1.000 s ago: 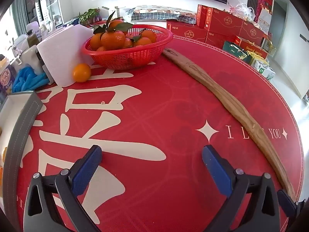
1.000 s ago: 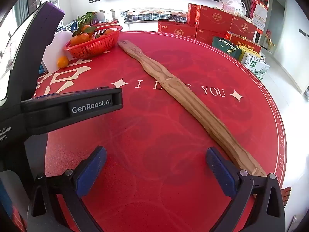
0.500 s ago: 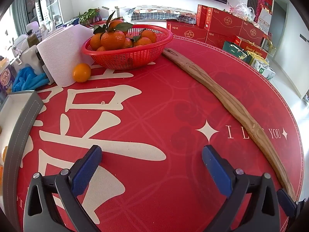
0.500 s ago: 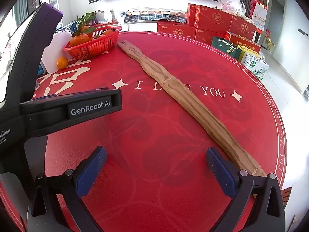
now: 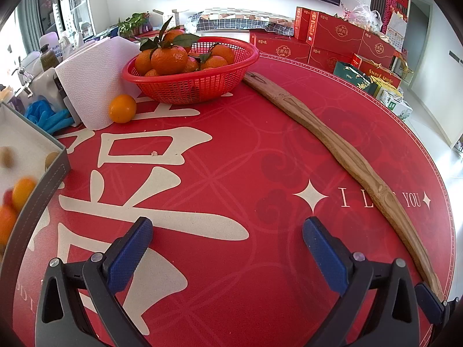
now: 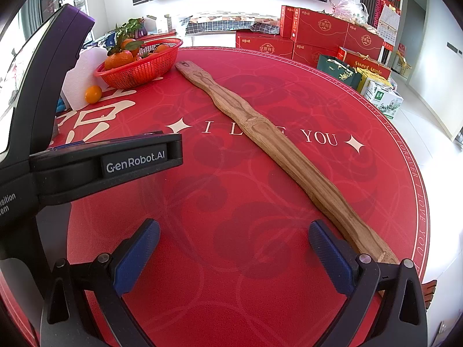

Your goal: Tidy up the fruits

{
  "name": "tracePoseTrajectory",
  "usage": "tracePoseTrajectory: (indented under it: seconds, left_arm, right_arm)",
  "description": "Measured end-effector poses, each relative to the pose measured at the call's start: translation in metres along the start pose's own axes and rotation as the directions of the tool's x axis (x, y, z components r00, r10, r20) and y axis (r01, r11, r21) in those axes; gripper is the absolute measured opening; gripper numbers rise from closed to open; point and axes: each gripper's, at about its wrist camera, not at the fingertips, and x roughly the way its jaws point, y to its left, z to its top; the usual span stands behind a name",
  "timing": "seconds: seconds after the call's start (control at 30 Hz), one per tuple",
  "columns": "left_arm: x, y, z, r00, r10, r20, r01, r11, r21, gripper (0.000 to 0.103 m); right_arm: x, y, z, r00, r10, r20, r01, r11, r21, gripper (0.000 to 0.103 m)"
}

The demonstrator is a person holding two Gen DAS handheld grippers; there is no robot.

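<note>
Both grippers' jaws wide, empty; loose orange (image 5: 122, 108) far ahead-left — beside red basket (image 5: 191, 86)

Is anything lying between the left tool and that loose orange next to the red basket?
Nothing visible. Only bare red mat lies between the open left tool and the loose orange, which sits against the paper towel roll, just left of the basket.

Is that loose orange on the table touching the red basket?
Apart. In the left wrist view a strip of tablecloth shows between the loose orange and the red basket; the right wrist view shows the same gap.
</note>
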Motion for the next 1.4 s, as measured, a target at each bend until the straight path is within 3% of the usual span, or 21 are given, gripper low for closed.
tracePoseTrajectory:
  seconds: [1.4]
  left_arm:
    - [-0.0010, -0.0037, -0.0002, 1.000, -0.002, 0.000, 0.002, 1.000, 0.000, 0.103]
  right_arm:
    - [0.0008, 0.0013, 0.0006, 1.000, 0.000, 0.000, 0.000, 1.000, 0.000, 0.103]
